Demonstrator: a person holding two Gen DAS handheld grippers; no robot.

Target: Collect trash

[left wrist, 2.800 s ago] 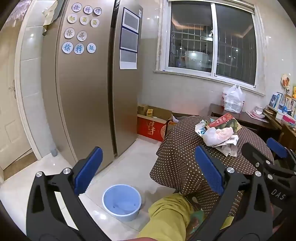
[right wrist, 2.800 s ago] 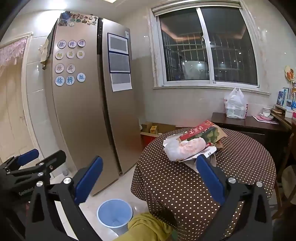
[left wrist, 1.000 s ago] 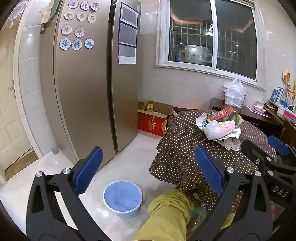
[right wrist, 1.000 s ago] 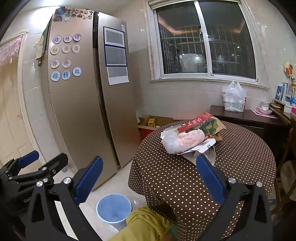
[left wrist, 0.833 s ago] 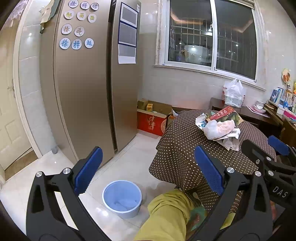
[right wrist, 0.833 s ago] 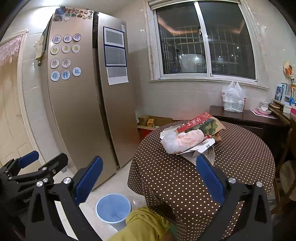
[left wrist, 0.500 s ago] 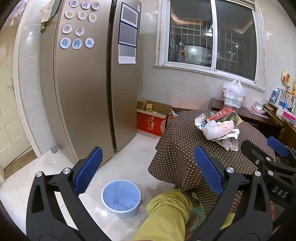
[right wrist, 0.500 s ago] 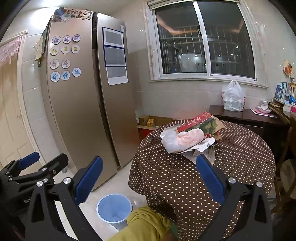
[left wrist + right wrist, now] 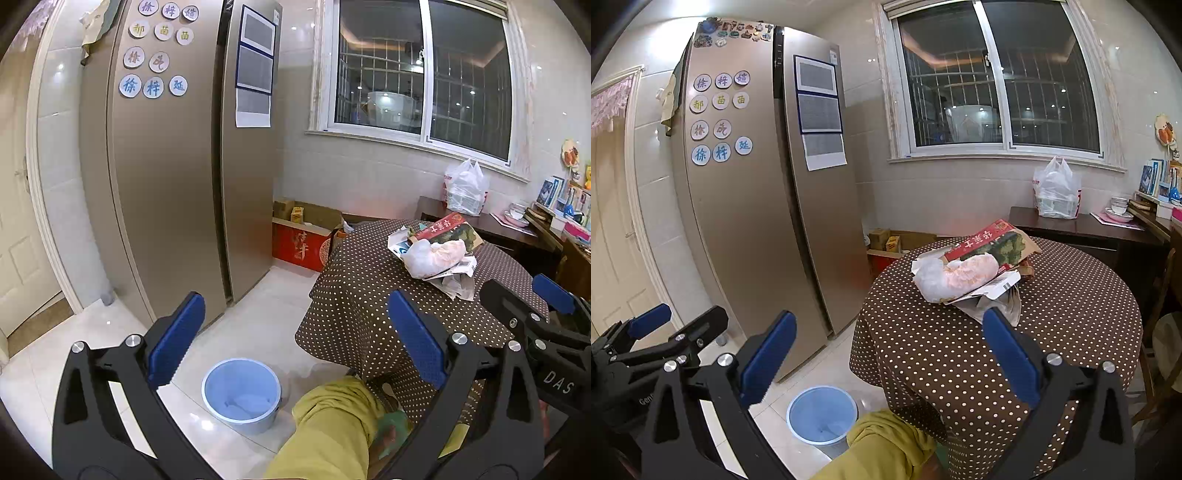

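Both claws, the left gripper [image 9: 295,339] and right gripper [image 9: 886,350], are wide open, holding nothing. The trash pile [image 9: 971,273] sits on the dotted table [image 9: 1071,314]. A blue bin [image 9: 822,415] stands on the floor beside the table, near a yellow knee [image 9: 886,443].

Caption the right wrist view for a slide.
Open right gripper faces trash pile on polka-dot table, blue bin below.

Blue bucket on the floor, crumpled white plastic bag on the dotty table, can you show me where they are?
Round blue plastic bucket [image 9: 242,393], left wrist view, on its inside bottom.
Crumpled white plastic bag [image 9: 955,277], right wrist view, on its bulging middle.
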